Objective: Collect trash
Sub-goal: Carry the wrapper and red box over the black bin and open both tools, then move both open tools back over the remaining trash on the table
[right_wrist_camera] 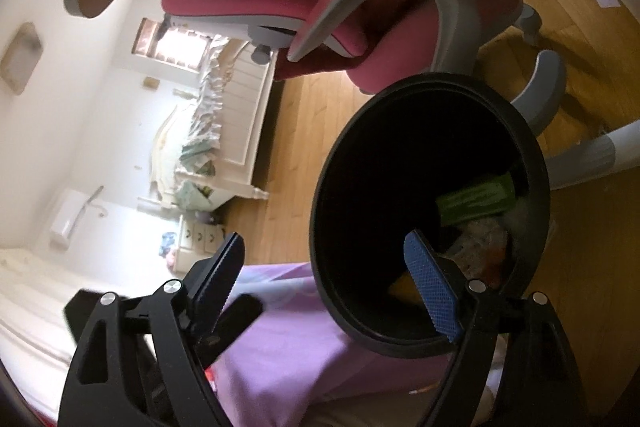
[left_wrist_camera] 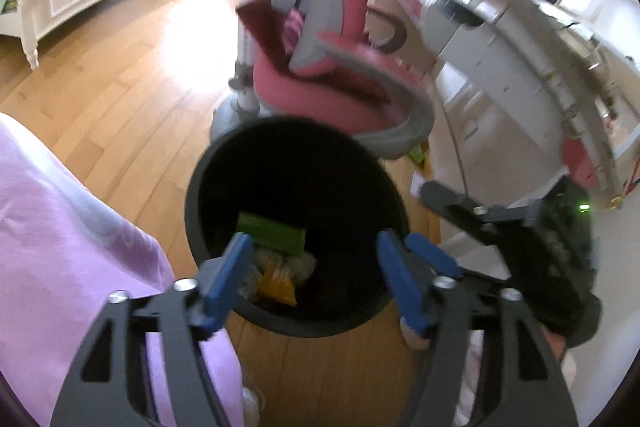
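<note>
Black bin (left_wrist_camera: pixel 224 163) w/ green wrapper (left_wrist_camera: pixel 272 233) under open left tongs (left_wrist_camera: pixel 314 251).

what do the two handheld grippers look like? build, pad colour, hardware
Both have black skeletal frames with triangular cutouts and round silver screw heads at the linkage pivots. The left gripper carries blue pads on both fingers. The right gripper shows one blue pad with a fine diamond texture; its other finger appears black with a ribbed edge. No cables visible.
</note>
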`<state>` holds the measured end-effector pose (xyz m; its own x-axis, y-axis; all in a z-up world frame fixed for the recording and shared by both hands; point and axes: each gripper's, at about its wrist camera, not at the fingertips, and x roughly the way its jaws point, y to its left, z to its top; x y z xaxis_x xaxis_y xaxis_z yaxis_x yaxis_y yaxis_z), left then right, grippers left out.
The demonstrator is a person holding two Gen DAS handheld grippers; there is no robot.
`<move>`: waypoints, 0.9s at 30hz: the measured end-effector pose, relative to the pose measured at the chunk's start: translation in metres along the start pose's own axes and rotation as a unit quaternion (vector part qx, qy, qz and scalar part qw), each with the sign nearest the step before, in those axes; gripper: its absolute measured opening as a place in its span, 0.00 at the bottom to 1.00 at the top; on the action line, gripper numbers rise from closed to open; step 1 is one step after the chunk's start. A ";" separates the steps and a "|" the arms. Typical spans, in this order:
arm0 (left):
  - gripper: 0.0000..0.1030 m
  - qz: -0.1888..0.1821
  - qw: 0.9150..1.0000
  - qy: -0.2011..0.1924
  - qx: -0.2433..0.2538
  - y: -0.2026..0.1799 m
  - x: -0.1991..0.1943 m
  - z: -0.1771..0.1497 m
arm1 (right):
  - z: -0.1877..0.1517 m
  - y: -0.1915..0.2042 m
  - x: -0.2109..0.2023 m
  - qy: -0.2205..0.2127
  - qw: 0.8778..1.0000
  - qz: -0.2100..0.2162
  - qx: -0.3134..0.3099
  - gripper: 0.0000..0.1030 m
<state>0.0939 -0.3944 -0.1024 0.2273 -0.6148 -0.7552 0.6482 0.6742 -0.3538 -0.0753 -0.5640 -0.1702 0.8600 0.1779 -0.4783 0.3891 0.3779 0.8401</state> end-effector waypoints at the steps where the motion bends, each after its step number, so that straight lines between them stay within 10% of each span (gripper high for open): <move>1: 0.69 -0.002 1.000 -0.010 -0.002 -0.001 -0.009 0.000 | -0.001 0.002 0.000 0.001 1.000 0.001 -0.003 0.79; 14: 0.77 0.040 0.985 -0.141 -0.090 0.068 -0.158 -0.036 | -0.052 0.113 0.026 0.064 0.985 0.018 -0.156 0.82; 19: 0.77 0.121 0.964 -0.186 -0.144 0.122 -0.215 -0.074 | -0.107 0.176 0.047 0.108 0.956 0.016 -0.271 0.82; 23: 0.77 0.218 0.928 -0.222 -0.204 0.176 -0.262 -0.112 | -0.157 0.217 0.071 0.158 0.925 0.028 -0.344 0.82; 27: 0.77 0.239 0.916 -0.193 -0.256 0.229 -0.272 -0.133 | -0.213 0.251 0.102 0.209 0.886 0.036 -0.412 0.82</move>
<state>0.0837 -0.0186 -0.0516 0.7006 -0.2305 -0.6753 0.0035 0.9475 -0.3198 0.0395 -0.2573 -0.0624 0.6085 0.4836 -0.6291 -0.1833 0.8571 0.4815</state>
